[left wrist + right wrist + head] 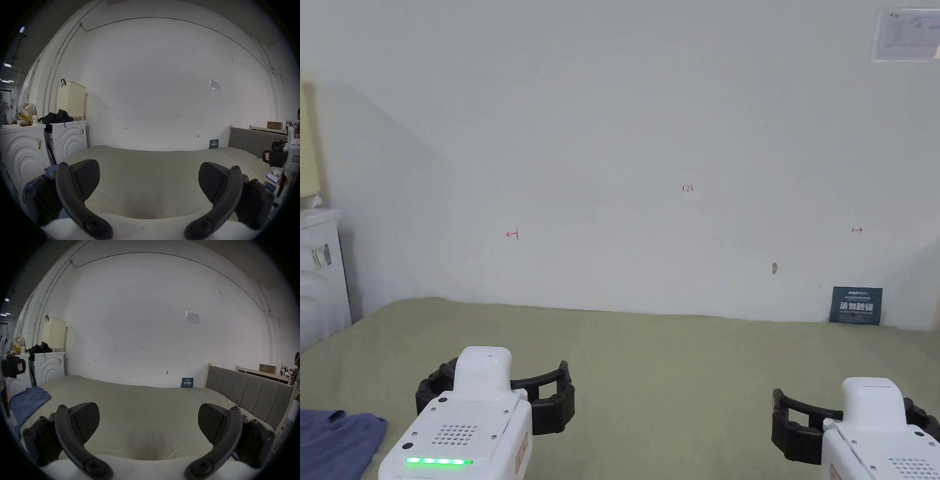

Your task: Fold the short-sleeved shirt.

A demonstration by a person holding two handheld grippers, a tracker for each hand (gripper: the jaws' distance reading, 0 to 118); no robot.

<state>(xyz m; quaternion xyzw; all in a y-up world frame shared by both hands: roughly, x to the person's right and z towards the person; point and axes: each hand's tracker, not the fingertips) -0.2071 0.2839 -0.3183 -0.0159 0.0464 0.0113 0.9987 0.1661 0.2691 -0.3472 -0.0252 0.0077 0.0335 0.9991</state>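
the left gripper is held above the pale green bed, its jaws spread wide with nothing between them. the right gripper is held the same way, jaws wide apart and empty. in the head view both are seen low in the picture, well apart from each other, pointed toward the white wall.

the short-sleeved shirt, blue and rumpled, is laid at the left edge of the bed, beside the left gripper and untouched by either one. in the head view a part of it is seen at the lower left corner, just left of the left gripper's white body. whether it is folded at all cannot be told.

two white washing machines are stood to the left of the bed, with a cream laundry basket and a dark bundle of cloth on top of the nearer one. a grey padded headboard is seen along the bed's right side, and a small dark sign is propped against the wall at the bed's far edge. two phones are seen lying at the right side of the bed.
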